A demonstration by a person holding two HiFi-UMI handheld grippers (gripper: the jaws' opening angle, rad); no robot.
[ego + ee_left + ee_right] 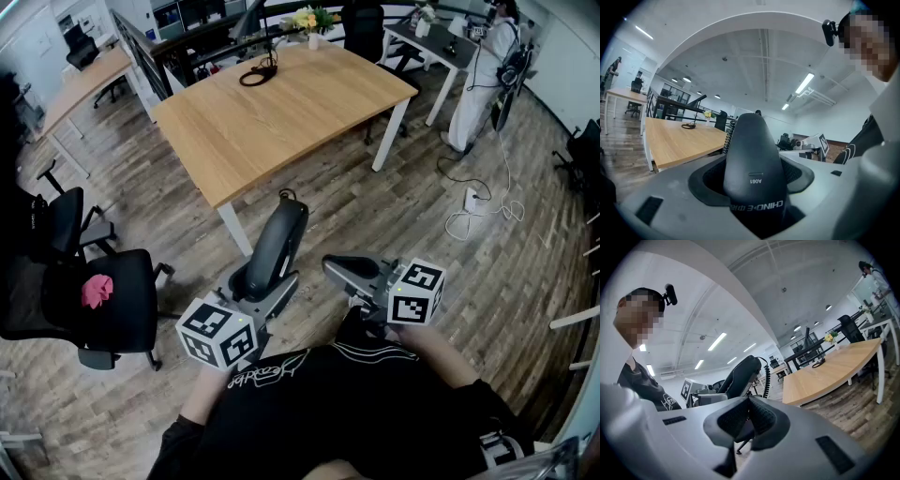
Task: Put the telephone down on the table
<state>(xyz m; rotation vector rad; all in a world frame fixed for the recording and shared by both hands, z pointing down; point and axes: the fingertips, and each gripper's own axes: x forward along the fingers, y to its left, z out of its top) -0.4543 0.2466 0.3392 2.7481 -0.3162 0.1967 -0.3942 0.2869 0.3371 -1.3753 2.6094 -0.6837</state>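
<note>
While the left gripper (pixel 265 281) is clamped on the black handset (pixel 277 244), the right gripper (pixel 336 269) sits just beside it with its jaws pressed together on nothing. The left gripper view shows the handset (pixel 752 159) wedged between the pads and filling the wide gap. It is gripped near its lower end, and most of its length rises tilted above the jaws. It hangs in the air over the floor (pixel 394 216), close to the person's body. The table (pixel 281 112) lies ahead, well apart from it.

The handset looks like stiff, smooth moulded plastic, probably fairly light and not fragile, though its glossy curved shell could slide or twist in the pads. Because it is held near one end, the free end will likely lever downwards, so a hold nearer the narrow middle would be steadier. A coiled cord (pixel 765 373) trails from its upper end. It is springy and may tug or swing as the handset travels. Laying the handset long side down on bare wood seems the safest way to set it down.
</note>
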